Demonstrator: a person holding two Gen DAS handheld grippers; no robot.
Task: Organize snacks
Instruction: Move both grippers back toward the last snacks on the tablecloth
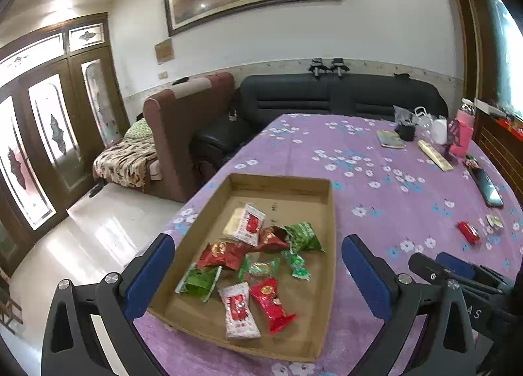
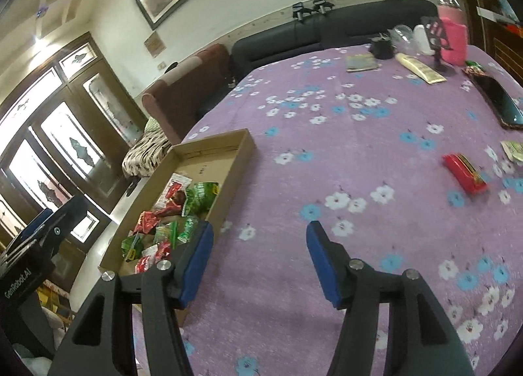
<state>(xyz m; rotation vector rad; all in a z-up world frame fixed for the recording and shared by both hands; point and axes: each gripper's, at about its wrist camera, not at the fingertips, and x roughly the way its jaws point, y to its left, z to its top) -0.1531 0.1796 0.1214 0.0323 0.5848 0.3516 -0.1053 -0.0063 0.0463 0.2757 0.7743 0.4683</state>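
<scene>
**Snacks in the box, one red packet out on the cloth**

Over at the left of the left wrist view, glass-panelled doors (image 1: 49,134) fill the edge, with a brown couch (image 1: 183,127) and a black sofa (image 1: 327,95) behind the table. Lower centre, the left gripper (image 1: 258,265) stands wide, its blue pads either side of a shallow cardboard box (image 1: 281,183) with nothing between them. Inside the box lie mixed snacks (image 1: 258,255): red, green and white wrappers, loosely heaped toward the near end. Further right, on the purple flowered tablecloth (image 1: 376,154), a single red snack packet (image 1: 468,231) lies well apart from the box, beside a small pale wrapper (image 1: 495,221). A phone (image 1: 488,187) and a pink bottle (image 1: 464,127) sit at the far right.

In the right wrist view, the box sits at lower left, and the right gripper (image 2: 260,255) at lower centre is partly open over bare cloth, gripping nothing; its left pad overlaps the box's near corner. The red packet lies at the right edge, mid-height.
</scene>
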